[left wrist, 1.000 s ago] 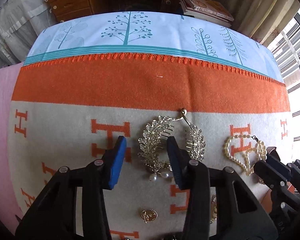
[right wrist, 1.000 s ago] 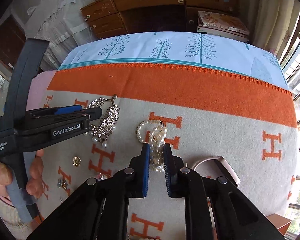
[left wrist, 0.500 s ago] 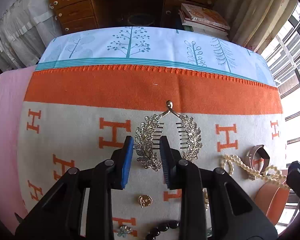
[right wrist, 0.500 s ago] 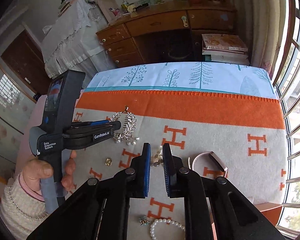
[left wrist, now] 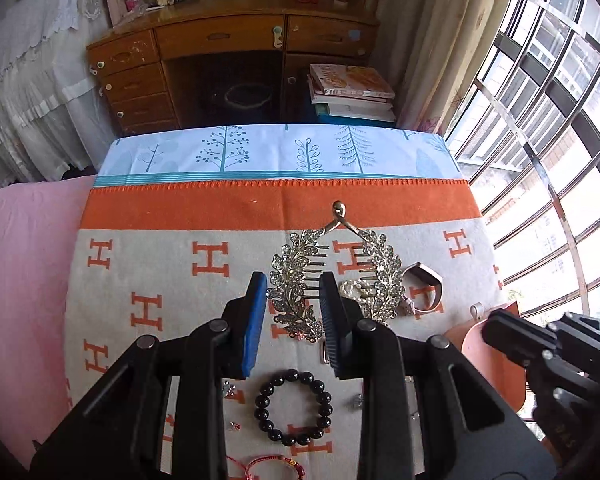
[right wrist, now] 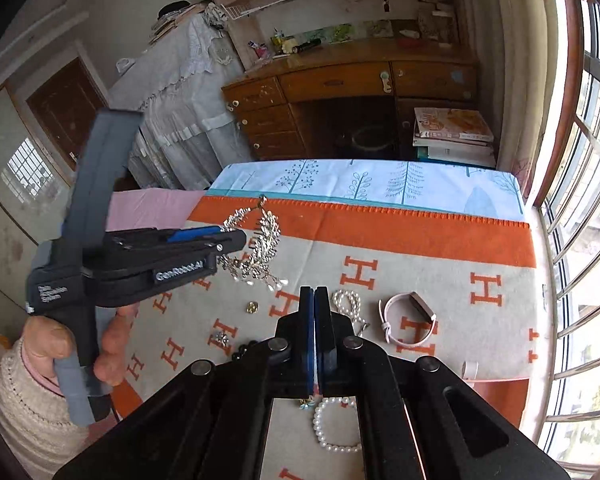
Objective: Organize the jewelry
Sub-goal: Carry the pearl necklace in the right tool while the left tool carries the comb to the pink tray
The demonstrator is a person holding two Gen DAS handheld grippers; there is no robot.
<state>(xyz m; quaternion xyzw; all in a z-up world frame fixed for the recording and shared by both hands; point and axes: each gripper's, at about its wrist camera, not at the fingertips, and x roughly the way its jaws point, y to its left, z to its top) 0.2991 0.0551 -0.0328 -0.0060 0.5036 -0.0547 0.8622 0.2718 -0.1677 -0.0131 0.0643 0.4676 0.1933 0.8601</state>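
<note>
My left hand [right wrist: 60, 344] grips the handle at the left side, and the left gripper [left wrist: 294, 316] is pinched narrow on the leaf hair comb [right wrist: 260, 240]. One rhinestone leaf sits btwn the blue pads [left wrist: 256, 320], the other leaf hangs free to the right. From the right wrist cam the comb is clear of the blanket [right wrist: 420, 236], up over its left half near the orange band at the far edge, w/ pearl drops dangling below. On the blanket under it, left of centre, lie a small gold charm [right wrist: 252, 307] and, closer to the near edge, a silver brooch [right wrist: 220, 338]. The black bead bracelet [left wrist: 294, 408] lies flat near the near edge, right below the left gripper in its own cam; a red cord bracelet [left wrist: 276, 464] sits nearer still, partly cut off by the frame. The right gripper [right wrist: 314, 320] is closed pad to pad w/ nothing in it, hovering approx mid-blanket. Just beside it on the right lies a pearl strand [right wrist: 350, 306], bunched up. Next to that, apart from it, is a pink watch [right wrist: 410, 320] w/ its strap curled, towards the right edge. A pearl bracelet [right wrist: 334, 426] lies by the near edge, partly hidden under the right gripper's frame.
</note>
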